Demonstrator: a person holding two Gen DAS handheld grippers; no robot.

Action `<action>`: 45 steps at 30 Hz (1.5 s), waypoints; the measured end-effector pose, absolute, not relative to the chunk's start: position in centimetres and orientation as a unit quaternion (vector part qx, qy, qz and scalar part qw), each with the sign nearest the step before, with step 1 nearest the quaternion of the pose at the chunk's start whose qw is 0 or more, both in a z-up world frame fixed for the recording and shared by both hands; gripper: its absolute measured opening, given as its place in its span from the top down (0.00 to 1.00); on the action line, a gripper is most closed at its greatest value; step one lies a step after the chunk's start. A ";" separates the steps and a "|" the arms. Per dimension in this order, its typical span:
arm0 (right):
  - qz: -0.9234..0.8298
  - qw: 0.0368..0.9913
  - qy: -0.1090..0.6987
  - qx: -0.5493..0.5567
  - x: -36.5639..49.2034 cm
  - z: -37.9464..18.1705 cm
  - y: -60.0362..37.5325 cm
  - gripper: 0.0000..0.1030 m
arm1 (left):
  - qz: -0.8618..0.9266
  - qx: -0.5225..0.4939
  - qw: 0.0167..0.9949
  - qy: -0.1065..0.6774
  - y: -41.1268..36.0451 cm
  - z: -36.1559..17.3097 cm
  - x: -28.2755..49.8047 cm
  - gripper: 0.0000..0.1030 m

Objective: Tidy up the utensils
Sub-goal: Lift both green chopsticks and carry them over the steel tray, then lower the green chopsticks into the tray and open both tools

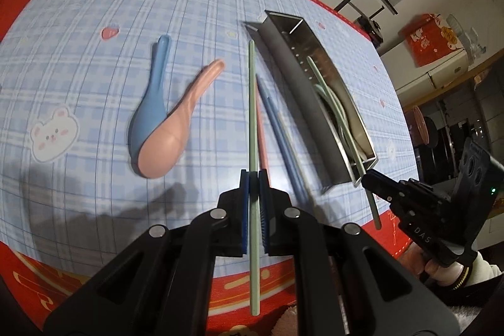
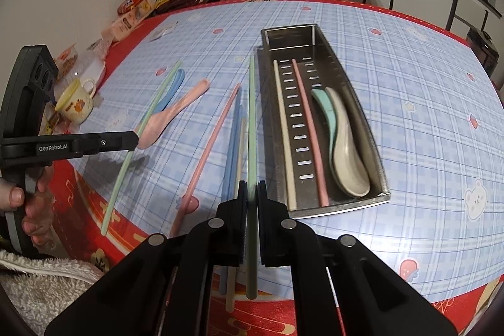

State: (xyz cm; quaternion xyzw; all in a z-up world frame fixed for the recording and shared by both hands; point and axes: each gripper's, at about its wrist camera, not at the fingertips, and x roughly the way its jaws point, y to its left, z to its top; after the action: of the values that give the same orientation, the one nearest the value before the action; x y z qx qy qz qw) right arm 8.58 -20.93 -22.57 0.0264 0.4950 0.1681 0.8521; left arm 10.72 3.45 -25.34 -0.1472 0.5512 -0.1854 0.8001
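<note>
You had one green chopstick point(image 1: 251, 103) clamped in the left gripper point(image 1: 254, 175), jaws nearly shut on it, and a 2nd green chopstick point(image 2: 251, 122) pinched the same way in the right gripper point(image 2: 251, 186). Both sticks were off the cloth, tips pointing toward the far end of the metal tray point(image 2: 382, 178).

Handling, as I'd judge it: thin, light, stiff plastic, smooth enough to swivel or slide in the pads. You held each well back from its far tip, w/ a long front overhang, so any knock at the tip would have levered it round. A grip nearer the middle would've been steadier.

Rest of the work: pink chopstick point(image 2: 204, 150), blue chopstick point(image 2: 231, 147) and a cream one lay just left of the tray; blue spoon point(image 1: 151, 103) and pink spoon point(image 1: 170, 134) farther left, overlapping. Inside the tray already: cream and pink sticks along its left side, 2 spoons nested on its right.

Room: the strip btwn those sticks and spoons in the tray looked narrow but free. Tray walls stood upright, so a low tip could've caught the near rim. Right of the tray the table was bare; its red edge ran close below the tray's near end. A cup point(image 2: 75, 103) sat well left of the tray.
</note>
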 end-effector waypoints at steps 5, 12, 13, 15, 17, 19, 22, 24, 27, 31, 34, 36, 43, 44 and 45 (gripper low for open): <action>0.160 0.857 0.488 0.046 9.1 -22.1 -22.8 0.93 | -0.198 -0.149 0.803 0.542 1.5 -23.7 11.3 0.90; 0.159 0.857 0.486 0.064 10.8 -21.7 -25.5 0.93 | -0.209 -0.186 0.789 0.548 -1.7 -23.1 13.1 0.90; 0.160 0.857 0.486 0.065 11.0 -21.7 -25.8 0.94 | -0.208 -0.192 0.787 0.549 -2.1 -23.1 13.4 0.90; 0.163 0.857 0.483 0.067 11.6 -21.6 -26.4 0.94 | -0.206 -0.208 0.782 0.551 -3.0 -23.2 14.2 0.90; 0.166 0.858 0.482 0.068 12.1 -21.5 -26.9 0.93 | -0.201 -0.220 0.781 0.549 -3.8 -23.2 15.0 0.90; 0.169 0.857 0.481 0.069 12.6 -21.4 -27.4 0.94 | -0.196 -0.230 0.781 0.546 -4.4 -23.2 15.8 0.90; 0.171 0.856 0.483 0.070 13.5 -21.6 -28.1 0.93 | -0.186 -0.257 0.776 0.546 -5.3 -23.6 17.2 0.90; 0.170 0.855 0.485 0.072 14.1 -21.7 -28.6 0.94 | -0.176 -0.284 0.768 0.546 -5.6 -24.3 18.1 0.90; 0.170 0.853 0.488 0.074 14.9 -21.9 -29.1 0.94 | -0.167 -0.319 0.756 0.547 -6.2 -25.4 19.0 0.90; 0.172 0.850 0.493 0.069 15.9 -22.1 -29.5 0.93 | -0.151 -0.347 0.741 0.554 -7.0 -27.2 19.8 0.90; 0.174 0.848 0.497 0.065 16.3 -22.4 -29.4 0.94 | -0.142 -0.359 0.734 0.559 -7.5 -28.2 20.1 0.90; 0.176 0.846 0.499 0.064 16.6 -22.6 -29.4 0.93 | -0.137 -0.363 0.731 0.562 -7.8 -28.7 20.3 0.90; 0.182 0.838 0.510 0.064 17.6 -23.6 -28.7 0.93 | -0.132 -0.344 0.744 0.557 -7.9 -27.9 20.8 0.77; 0.182 0.836 0.513 0.067 17.9 -23.8 -28.4 0.93 | -0.134 -0.338 0.753 0.548 -7.7 -27.3 20.8 0.76; 0.184 0.835 0.515 0.067 18.1 -24.0 -28.2 0.93 | -0.135 -0.328 0.764 0.539 -7.3 -26.5 20.7 0.73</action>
State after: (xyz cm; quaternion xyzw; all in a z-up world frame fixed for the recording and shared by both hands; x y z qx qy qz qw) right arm 18.09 -28.18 -23.96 0.0671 0.5147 0.1837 0.8348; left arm 20.70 -7.34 -26.46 -0.3280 0.5394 -0.1351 0.7637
